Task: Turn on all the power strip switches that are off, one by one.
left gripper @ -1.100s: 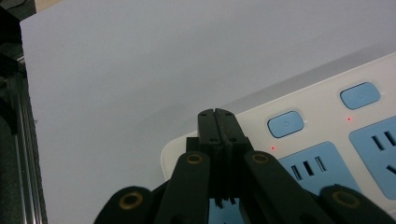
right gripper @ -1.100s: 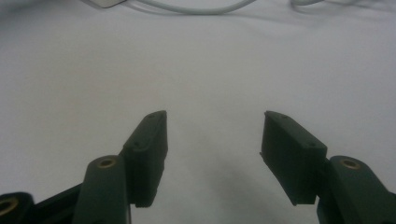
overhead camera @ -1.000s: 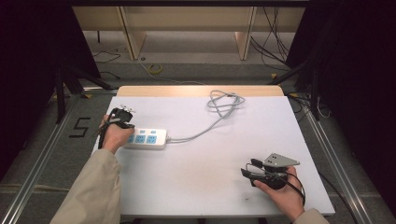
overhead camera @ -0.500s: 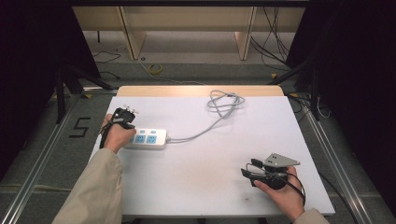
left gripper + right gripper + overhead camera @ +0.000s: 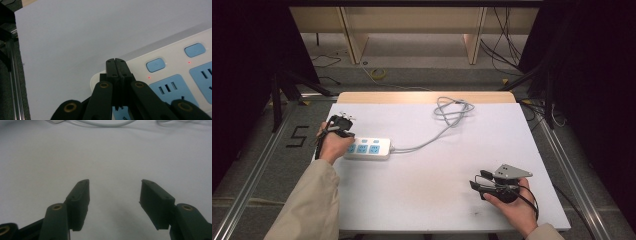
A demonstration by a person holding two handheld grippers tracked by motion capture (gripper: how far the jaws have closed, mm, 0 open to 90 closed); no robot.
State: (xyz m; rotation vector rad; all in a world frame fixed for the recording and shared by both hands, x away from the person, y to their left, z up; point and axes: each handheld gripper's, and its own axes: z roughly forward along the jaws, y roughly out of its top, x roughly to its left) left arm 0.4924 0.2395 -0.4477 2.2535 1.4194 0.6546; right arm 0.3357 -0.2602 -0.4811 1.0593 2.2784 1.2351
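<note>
A white power strip [image 5: 368, 148] is touched by the pressed-together left claw [image 5: 116, 65]; its coiled cord [image 5: 451, 111] is laid across the worktop [image 5: 427, 190], well apart from the spread right claw [image 5: 475, 180].

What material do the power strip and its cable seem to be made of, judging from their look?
The power strip looks like hard white plastic, smooth and slightly glossy, with light blue plastic sockets and buttons: its edges look rounded like a moulded case. Its cable seems to be a flexible rubbery or vinyl sheath, pale grey-white, since it lies in loose loops.
</note>
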